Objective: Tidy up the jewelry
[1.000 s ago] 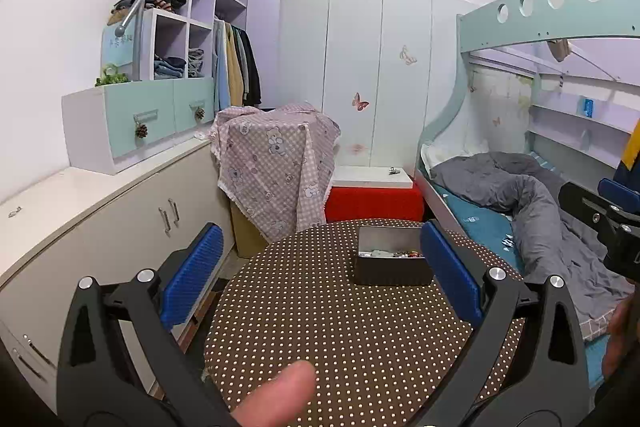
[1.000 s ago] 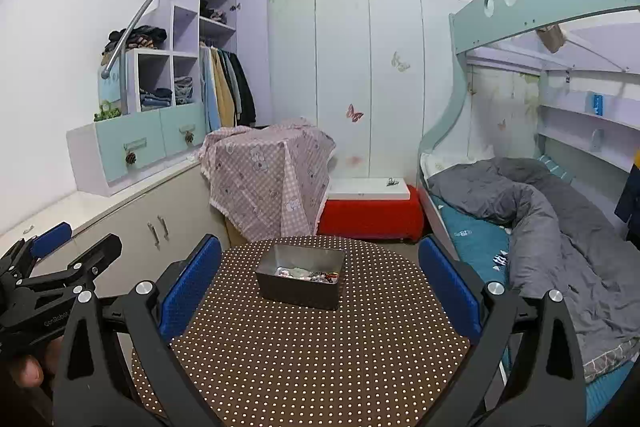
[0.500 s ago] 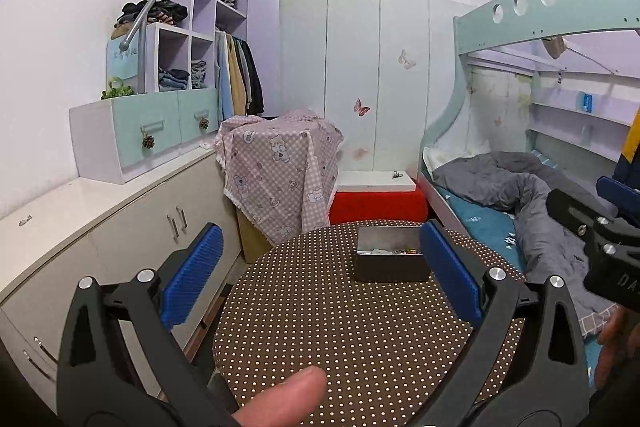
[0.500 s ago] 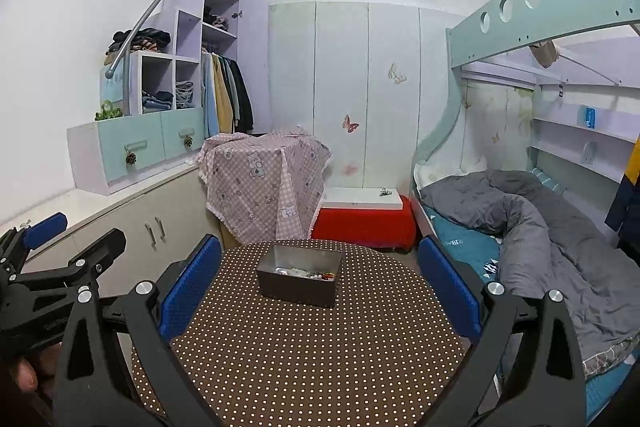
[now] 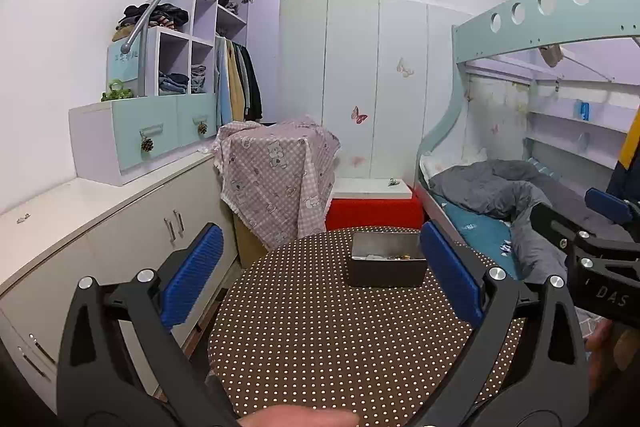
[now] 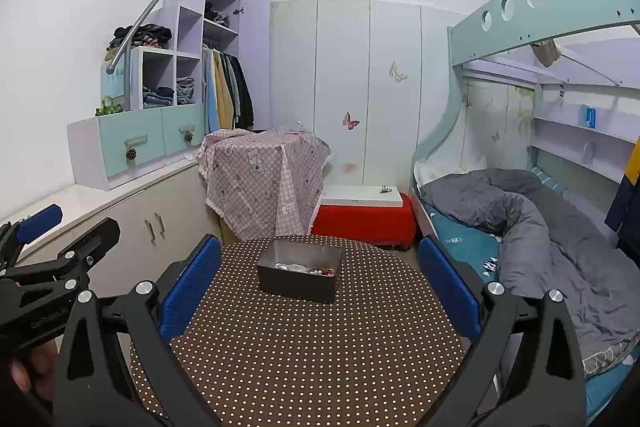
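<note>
Left gripper (image 5: 318, 267) and right gripper (image 6: 320, 277): jaws spread wide, nothing held, both raised above near table (image 6: 320, 355) edge. Jewelry (image 6: 304, 268) lies jumbled in grey tin (image 6: 298, 285) at far side. Advised: approach tin from above, pinch single piece, avoid tangled neighbours.

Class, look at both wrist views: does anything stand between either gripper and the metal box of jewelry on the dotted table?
Nothing visible does. Only bare polka-dot tablecloth lies between the open right gripper, the open left gripper and the metal box.
</note>
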The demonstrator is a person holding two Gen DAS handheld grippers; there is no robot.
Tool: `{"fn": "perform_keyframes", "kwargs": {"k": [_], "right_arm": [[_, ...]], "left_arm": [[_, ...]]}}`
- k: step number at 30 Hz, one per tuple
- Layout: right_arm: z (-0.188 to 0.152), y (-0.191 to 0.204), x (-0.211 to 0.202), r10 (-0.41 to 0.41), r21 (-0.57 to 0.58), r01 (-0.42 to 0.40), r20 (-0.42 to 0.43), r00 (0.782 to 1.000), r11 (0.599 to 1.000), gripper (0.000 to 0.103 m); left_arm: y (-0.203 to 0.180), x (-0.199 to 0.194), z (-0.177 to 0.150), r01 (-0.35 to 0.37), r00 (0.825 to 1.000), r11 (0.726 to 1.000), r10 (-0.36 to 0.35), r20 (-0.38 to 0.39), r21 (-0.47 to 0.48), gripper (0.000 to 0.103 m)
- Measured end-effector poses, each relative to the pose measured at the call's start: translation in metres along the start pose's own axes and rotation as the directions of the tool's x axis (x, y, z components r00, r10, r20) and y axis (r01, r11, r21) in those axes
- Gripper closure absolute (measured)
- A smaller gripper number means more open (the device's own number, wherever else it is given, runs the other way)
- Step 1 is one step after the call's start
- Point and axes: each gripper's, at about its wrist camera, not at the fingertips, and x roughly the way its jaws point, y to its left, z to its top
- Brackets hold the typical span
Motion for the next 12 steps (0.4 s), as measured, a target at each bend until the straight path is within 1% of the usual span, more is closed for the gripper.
{"fn": "perform_keyframes", "kwargs": {"k": [2, 12], "right_arm": [[-0.0002, -0.0002, 0.0005, 0.002, 0.003, -0.002, -0.001, 1.000, 1.000, 0.008], [-0.0040, 0.0004, 0.0003, 0.013, 0.007, -0.013, -0.004, 1.000, 1.000, 0.008]], "left_arm": [[0.0006, -0.0005, 0.0005, 0.007, 1.000, 1.000, -0.007, 0.000, 0.001, 0.006], [0.0009, -0.0007, 0.0047, -0.014, 1.000, 1.000, 0.014, -0.002, -0.005, 0.006]]}}
